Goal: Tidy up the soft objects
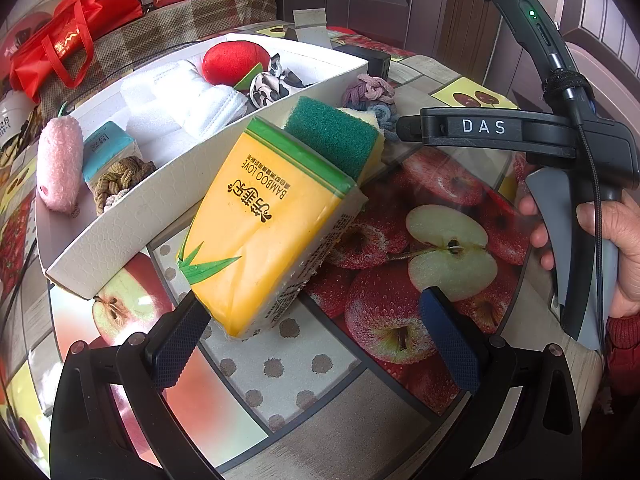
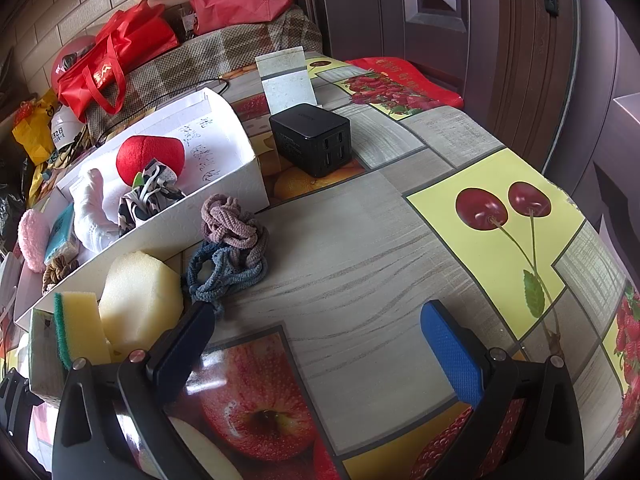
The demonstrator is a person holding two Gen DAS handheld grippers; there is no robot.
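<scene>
A yellow tissue pack (image 1: 256, 236) is seen leaning on the white box (image 1: 132, 204), its long axis running away from the left gripper (image 1: 316, 328), whose released jaws flank its near end. The right gripper (image 2: 320, 344), also spread and empty, is held farther off.

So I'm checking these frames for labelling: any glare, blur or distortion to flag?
Left wrist view: strong fisheye bending of the white box edge, dark vignette corners, window glare on the tablecloth. Right wrist view: same curvature, glossy reflection near the left finger; the hair ties stay sharp.
</scene>
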